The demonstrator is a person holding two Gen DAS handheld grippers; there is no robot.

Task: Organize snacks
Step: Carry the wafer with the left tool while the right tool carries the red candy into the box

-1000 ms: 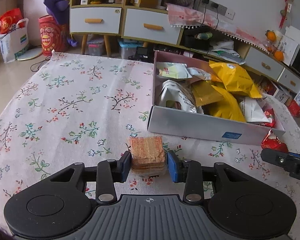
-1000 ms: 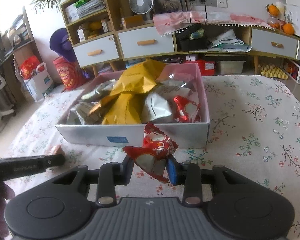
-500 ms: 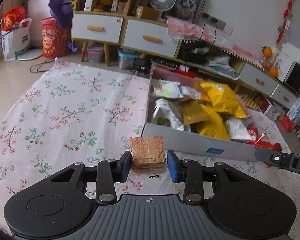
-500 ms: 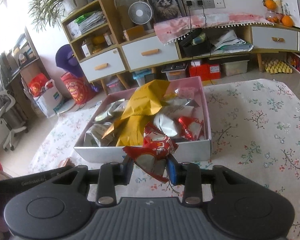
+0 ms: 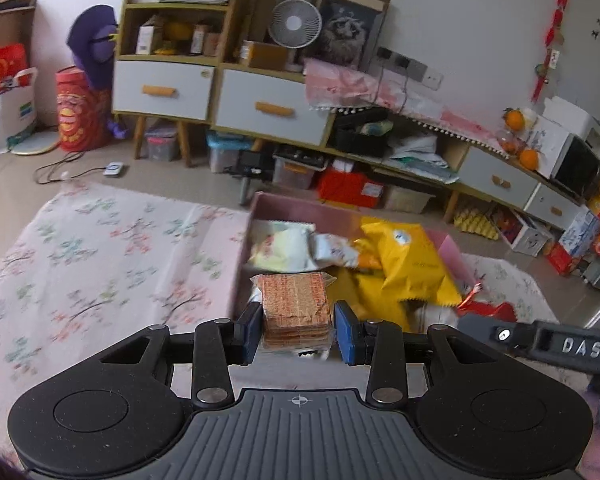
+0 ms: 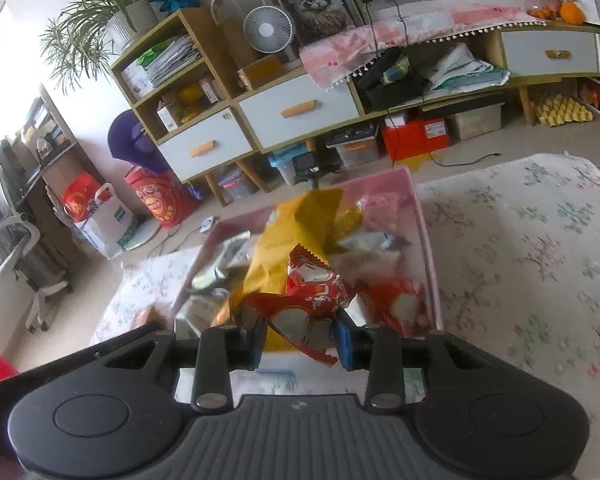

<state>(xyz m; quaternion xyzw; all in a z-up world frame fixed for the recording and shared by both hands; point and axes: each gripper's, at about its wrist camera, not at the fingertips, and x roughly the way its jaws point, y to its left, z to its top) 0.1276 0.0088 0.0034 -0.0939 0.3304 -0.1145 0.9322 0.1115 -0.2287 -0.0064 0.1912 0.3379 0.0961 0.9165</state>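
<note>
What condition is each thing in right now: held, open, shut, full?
Left gripper: shut on the wafer pack.
Right gripper: shut on the red packet.
Wafer pack: held above the box's near edge.
Red packet: held over the box, crumpled.
Box: open, piled with snack bags.
Drawers: shut.
Fan: blades look still.

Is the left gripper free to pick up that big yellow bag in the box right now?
Probably not. The left gripper is already shut on the wafer pack, so its fingers are occupied. The yellow bag lies uncovered on top in the box.
</note>
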